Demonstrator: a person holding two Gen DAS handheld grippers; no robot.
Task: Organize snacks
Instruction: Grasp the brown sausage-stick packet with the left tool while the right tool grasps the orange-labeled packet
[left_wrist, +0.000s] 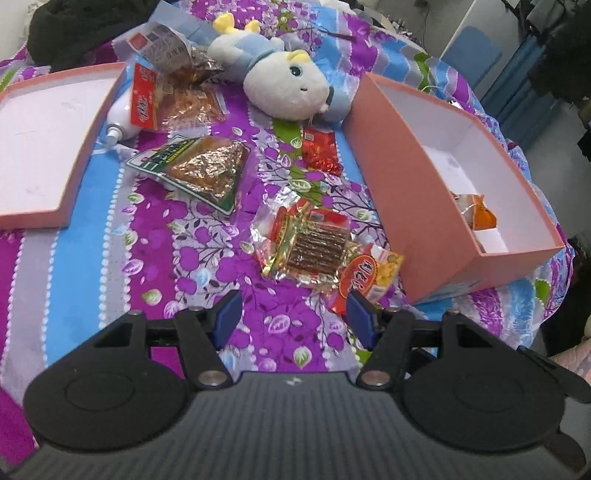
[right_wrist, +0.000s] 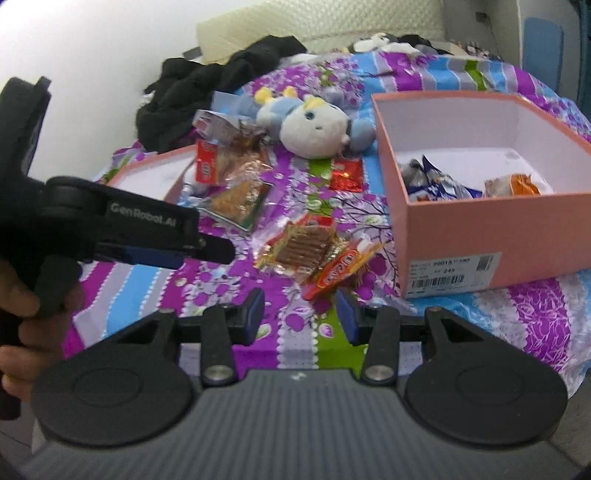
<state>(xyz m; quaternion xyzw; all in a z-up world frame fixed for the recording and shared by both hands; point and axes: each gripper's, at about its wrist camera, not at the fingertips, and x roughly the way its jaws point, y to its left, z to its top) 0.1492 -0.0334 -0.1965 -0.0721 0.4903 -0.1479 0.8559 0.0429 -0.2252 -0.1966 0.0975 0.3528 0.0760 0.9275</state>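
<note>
Currently both the left gripper (left_wrist: 293, 317) and right gripper (right_wrist: 300, 314) hang spread apart, empty; orange packet (right_wrist: 338, 273) just ahead of right tips, overlapped by foil packet (right_wrist: 304, 249), may drag it; pink box (right_wrist: 461, 225) front-right

The scene is viewed by the left wrist camera from above the near edge of the floral bedspread (left_wrist: 92, 258), angled forward and down over the left gripper (left_wrist: 293, 314). A lower view further to the right is given by the right wrist camera behind the right gripper (right_wrist: 301, 315). The pink box (left_wrist: 413, 206), snack packets (left_wrist: 310, 245) and plush toy (left_wrist: 288, 85) are shared by both views.
</note>
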